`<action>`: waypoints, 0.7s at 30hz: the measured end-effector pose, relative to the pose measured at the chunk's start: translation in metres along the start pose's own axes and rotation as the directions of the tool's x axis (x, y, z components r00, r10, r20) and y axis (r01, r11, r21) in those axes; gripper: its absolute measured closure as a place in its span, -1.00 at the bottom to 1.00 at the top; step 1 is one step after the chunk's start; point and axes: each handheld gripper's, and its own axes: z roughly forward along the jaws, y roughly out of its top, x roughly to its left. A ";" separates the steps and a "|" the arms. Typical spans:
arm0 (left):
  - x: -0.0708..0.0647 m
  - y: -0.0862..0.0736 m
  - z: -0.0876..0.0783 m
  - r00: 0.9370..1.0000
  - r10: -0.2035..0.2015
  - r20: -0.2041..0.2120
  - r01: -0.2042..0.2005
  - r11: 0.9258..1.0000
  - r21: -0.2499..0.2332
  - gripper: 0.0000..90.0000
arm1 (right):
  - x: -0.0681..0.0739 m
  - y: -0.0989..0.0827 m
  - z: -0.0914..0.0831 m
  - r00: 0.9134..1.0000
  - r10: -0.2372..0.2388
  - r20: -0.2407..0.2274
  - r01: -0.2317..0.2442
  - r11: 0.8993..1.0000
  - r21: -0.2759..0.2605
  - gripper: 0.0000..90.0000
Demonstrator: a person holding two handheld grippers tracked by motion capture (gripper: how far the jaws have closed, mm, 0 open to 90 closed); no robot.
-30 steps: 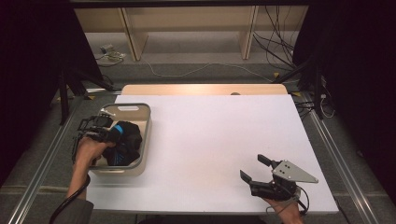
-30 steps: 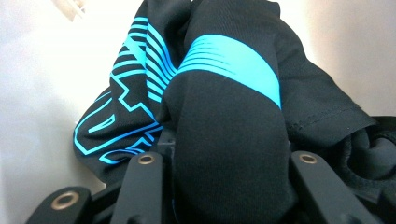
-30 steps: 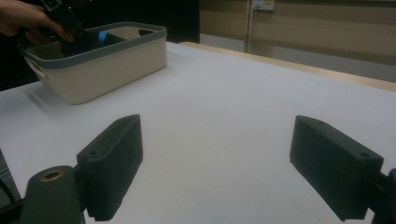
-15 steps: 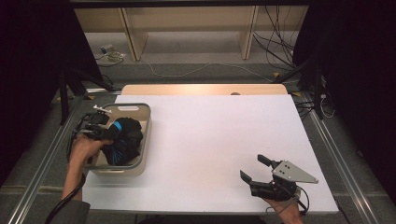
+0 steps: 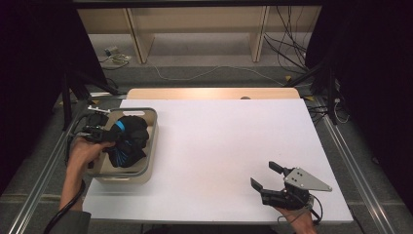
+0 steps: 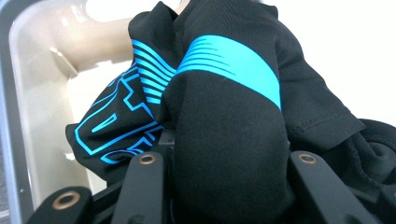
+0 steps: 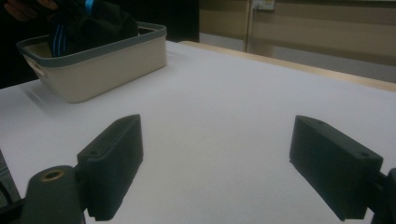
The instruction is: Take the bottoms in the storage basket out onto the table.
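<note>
1. The left gripper [image 5: 104, 138] is clamped on a fold of the black garment [image 5: 127, 141], so the cloth is pinched right between its jaws. In the left gripper view the black garment [image 6: 224, 121] is bunched between the two black jaws, blue stripes facing the camera.
2. From that grip, the rest of the garment is seen hanging down and to the gripper's right, into the beige basket [image 5: 152, 146] at the left side of the table [image 5: 219, 141]. Most of the bundle is probably resting in the basket, though its bottom can't be made out past the rim.
3. No clear long axis can be picked out, it's just a crumpled lump, maybe a bit longer along the basket's length.
4. The right gripper [image 5: 267, 176] is parked well apart near the table's front right edge, jaws spread wide, nothing between them. In the right gripper view the basket [image 7: 116, 56] sits far off at upper left.
5. So the left hand is clearly nearer; a straight lift up and toward the bare middle is what's likely called for.
</note>
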 end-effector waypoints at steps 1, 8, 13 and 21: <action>0.000 0.000 -0.001 1.000 0.000 0.003 0.000 1.000 -0.006 0.38 | 0.000 0.000 0.000 1.000 0.000 0.001 0.000 1.000 -0.001 -0.59; 0.000 0.002 -0.008 1.000 0.005 0.005 -0.005 0.999 -0.035 0.38 | 0.000 0.000 0.000 1.000 0.001 0.002 -0.001 1.000 0.001 -0.59; 0.000 0.003 -0.014 1.000 0.001 0.015 0.001 0.997 -0.074 0.38 | 0.000 0.000 0.000 1.000 0.000 0.000 0.000 1.000 -0.002 -0.59; -0.004 0.005 -0.021 1.000 0.005 0.029 -0.002 0.993 -0.117 0.38 | 0.000 0.000 0.000 1.000 0.001 0.000 -0.001 1.000 0.001 -0.59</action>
